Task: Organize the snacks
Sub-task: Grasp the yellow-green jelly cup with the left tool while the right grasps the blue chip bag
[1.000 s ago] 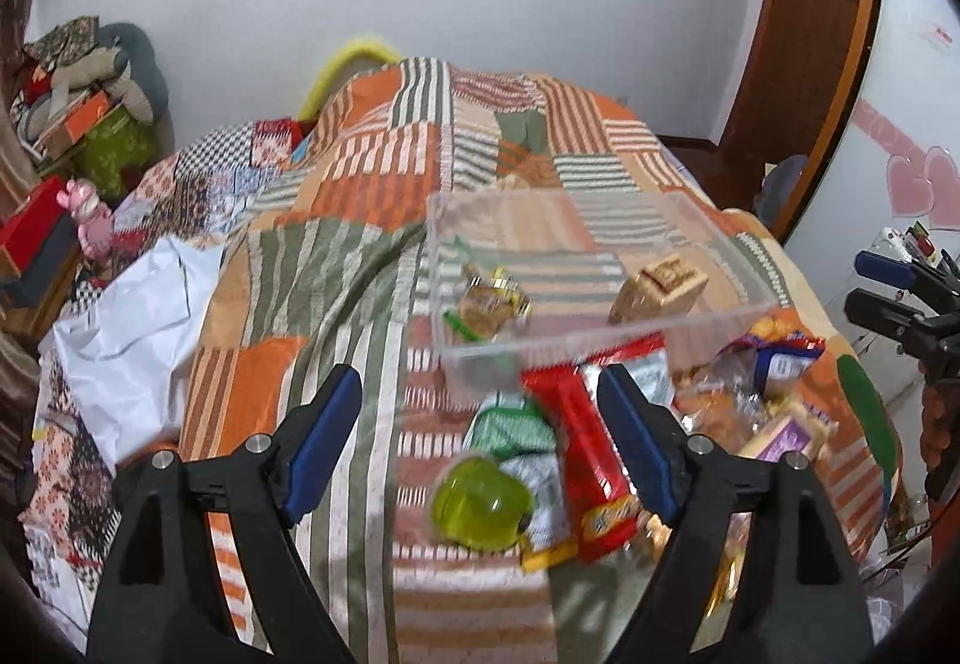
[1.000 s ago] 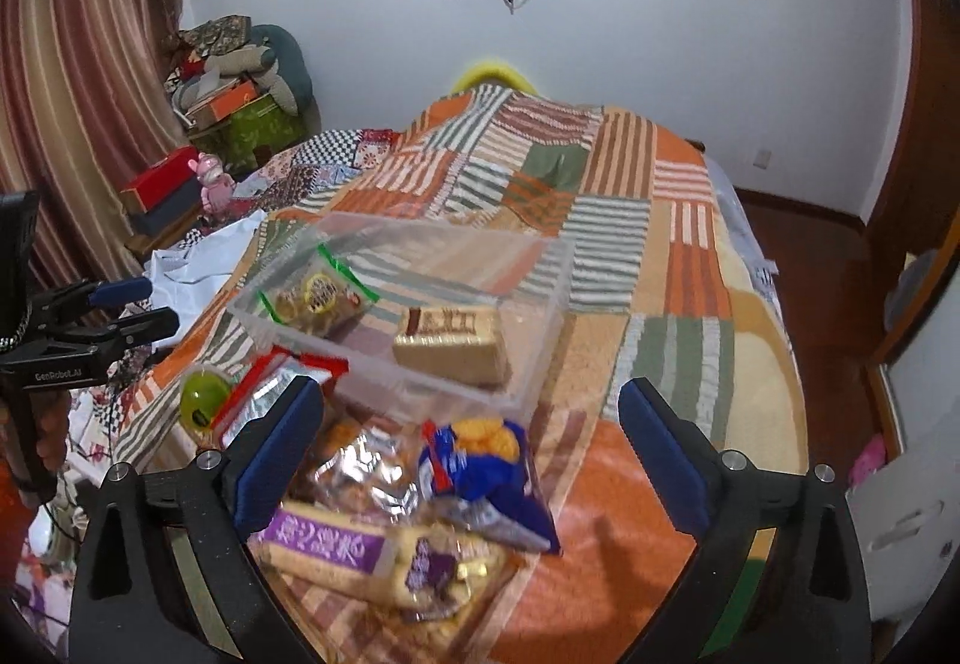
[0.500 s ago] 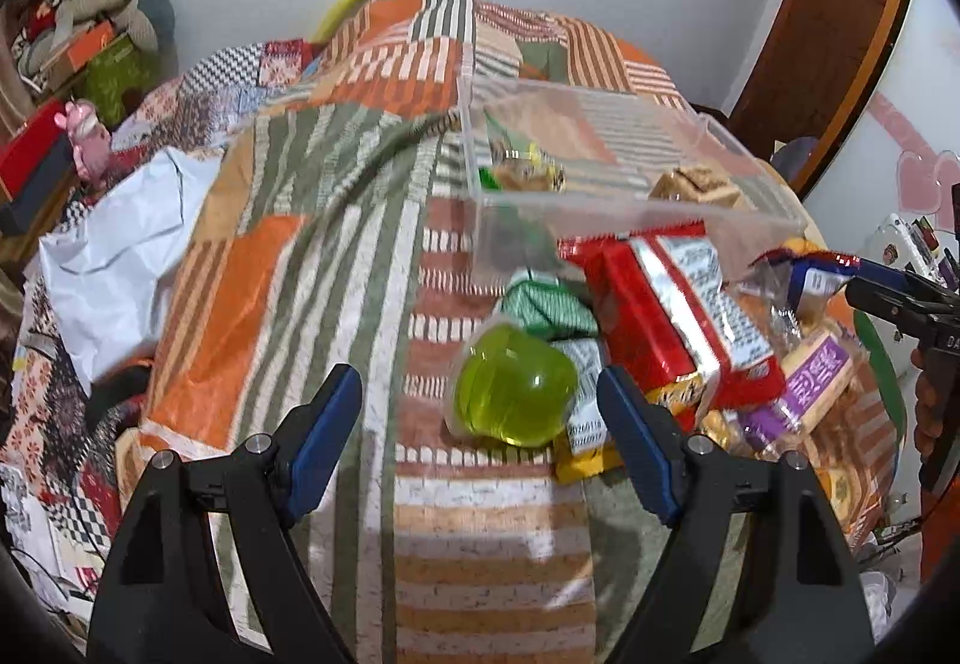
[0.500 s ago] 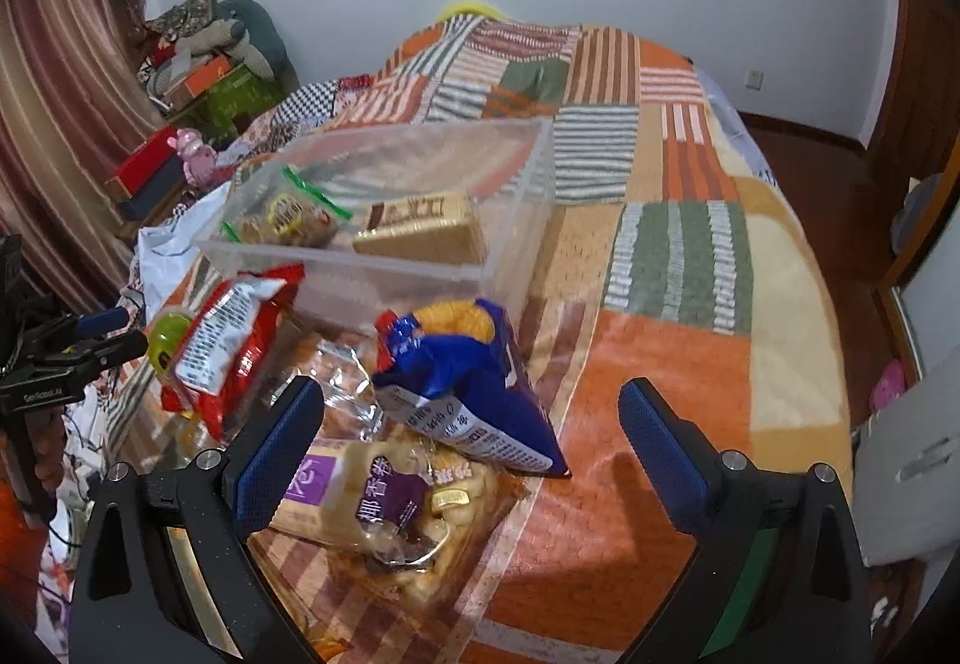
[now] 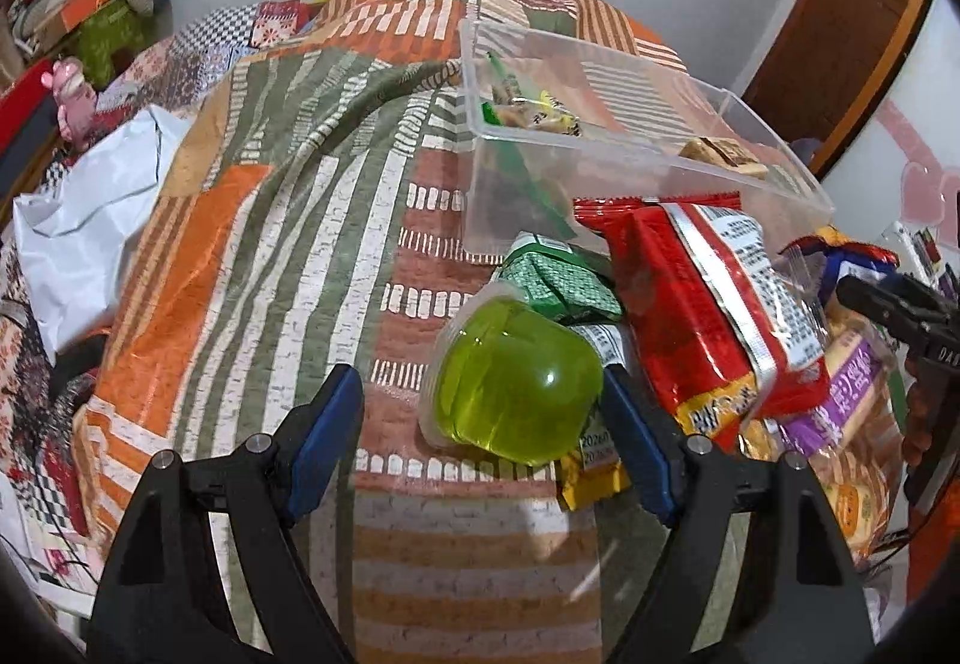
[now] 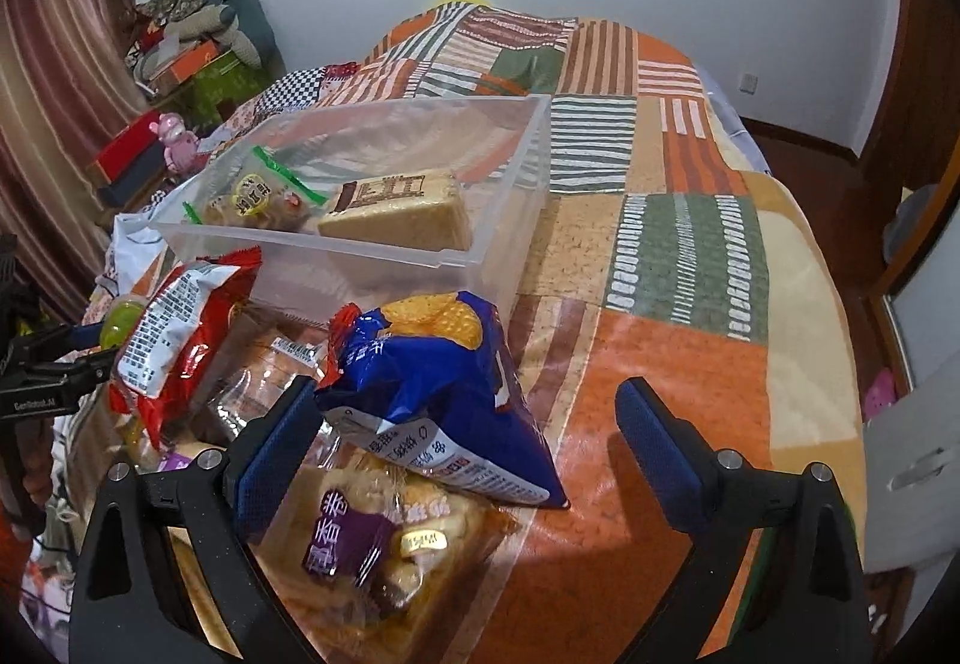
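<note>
Left gripper (image 5: 480,412) gapes wide around the translucent green jelly cup (image 5: 516,382), gripping nothing; right gripper (image 6: 468,436) gapes wide, empty, over the blue crinkly snack bag (image 6: 444,394).

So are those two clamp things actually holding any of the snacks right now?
No, both are open and empty. The left gripper sits around the green jelly cup unclosed; the right gripper flanks the blue bag.

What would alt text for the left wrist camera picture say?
An open left gripper frames a green jelly cup lying on a patchwork quilt. Beside the cup lie a red snack bag and other packets, with a clear plastic bin behind them.
</note>
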`<state>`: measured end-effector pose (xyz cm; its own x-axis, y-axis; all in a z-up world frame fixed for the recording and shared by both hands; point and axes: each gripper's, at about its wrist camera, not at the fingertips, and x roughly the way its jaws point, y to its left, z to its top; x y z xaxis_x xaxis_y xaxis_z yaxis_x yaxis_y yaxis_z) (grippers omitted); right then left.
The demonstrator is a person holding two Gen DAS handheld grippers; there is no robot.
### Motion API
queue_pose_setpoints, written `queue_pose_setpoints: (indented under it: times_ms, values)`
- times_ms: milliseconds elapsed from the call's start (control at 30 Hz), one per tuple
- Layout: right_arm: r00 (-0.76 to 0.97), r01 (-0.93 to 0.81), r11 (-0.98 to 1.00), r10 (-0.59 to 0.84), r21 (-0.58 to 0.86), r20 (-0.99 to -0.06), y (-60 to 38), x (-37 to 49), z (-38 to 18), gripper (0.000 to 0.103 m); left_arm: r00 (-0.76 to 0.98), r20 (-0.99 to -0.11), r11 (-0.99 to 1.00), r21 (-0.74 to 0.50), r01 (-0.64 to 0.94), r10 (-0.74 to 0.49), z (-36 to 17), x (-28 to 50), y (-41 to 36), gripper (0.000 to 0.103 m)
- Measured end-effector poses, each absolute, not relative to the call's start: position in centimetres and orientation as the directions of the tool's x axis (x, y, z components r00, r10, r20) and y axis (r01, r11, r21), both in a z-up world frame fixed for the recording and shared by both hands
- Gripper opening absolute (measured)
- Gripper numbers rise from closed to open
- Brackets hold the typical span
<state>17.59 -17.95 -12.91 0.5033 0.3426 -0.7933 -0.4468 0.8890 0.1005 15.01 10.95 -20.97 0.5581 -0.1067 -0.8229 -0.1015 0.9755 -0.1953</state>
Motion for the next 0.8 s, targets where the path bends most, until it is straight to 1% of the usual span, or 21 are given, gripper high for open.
queue_pose_setpoints:
  times_ms: [33, 100, 133, 200, 233, 333, 400, 500, 633, 800]
  values:
    - [0.495, -0.451, 0.886, 0.351, 0.110, -0.795, -17.9, 17.7, -13.1, 0.092, 0.561, -0.820, 0.973, -0.206, -0.105, -0.113, -21.1, 15.1, 11.0, 0.076]
    - [0.476, -0.455, 0.880, 0.369, 0.136, -0.798, -17.7, 18.1, -13.3, 0.085, 0.564, -0.814, 0.968, -0.230, -0.099, -0.136, -21.3, 15.2, 11.0, 0.066]
    - [0.466, -0.459, 0.876, 0.378, 0.147, -0.800, -17.6, 18.1, -13.4, 0.082, 0.566, -0.812, 0.967, -0.236, -0.097, -0.141, -21.4, 15.2, 10.9, 0.063]
    - [0.444, -0.475, 0.864, 0.399, 0.167, -0.802, -17.3, 18.1, -13.7, 0.069, 0.573, -0.806, 0.967, -0.237, -0.089, -0.145, -21.4, 15.3, 10.8, 0.058]
    - [0.440, -0.478, 0.862, 0.401, 0.168, -0.804, -17.2, 18.1, -13.7, 0.066, 0.575, -0.805, 0.968, -0.236, -0.087, -0.145, -21.5, 15.3, 10.8, 0.057]
    - [0.453, -0.483, 0.863, 0.394, 0.151, -0.800, -17.0, 17.8, -13.6, 0.063, 0.579, -0.802, 0.967, -0.242, -0.085, -0.149, -21.5, 15.3, 10.8, 0.057]
    - [0.455, -0.485, 0.861, 0.399, 0.154, -0.797, -17.2, 17.6, -13.5, 0.058, 0.578, -0.802, 0.968, -0.238, -0.084, -0.147, -21.5, 15.3, 10.8, 0.057]
    - [0.465, -0.490, 0.860, 0.397, 0.143, -0.791, -17.4, 17.3, -13.1, 0.056, 0.584, -0.801, 0.970, -0.224, -0.089, -0.131, -21.3, 15.0, 10.7, 0.057]
    - [0.491, -0.494, 0.862, 0.386, 0.115, -0.781, -17.7, 16.7, -12.2, 0.055, 0.585, -0.802, 0.973, -0.212, -0.089, -0.121, -21.0, 14.5, 10.7, 0.057]
    - [0.521, -0.480, 0.868, 0.397, 0.126, -0.755, -18.5, 16.4, -10.6, 0.054, 0.601, -0.792, 0.974, -0.207, -0.092, -0.111, -20.0, 14.1, 10.8, 0.057]
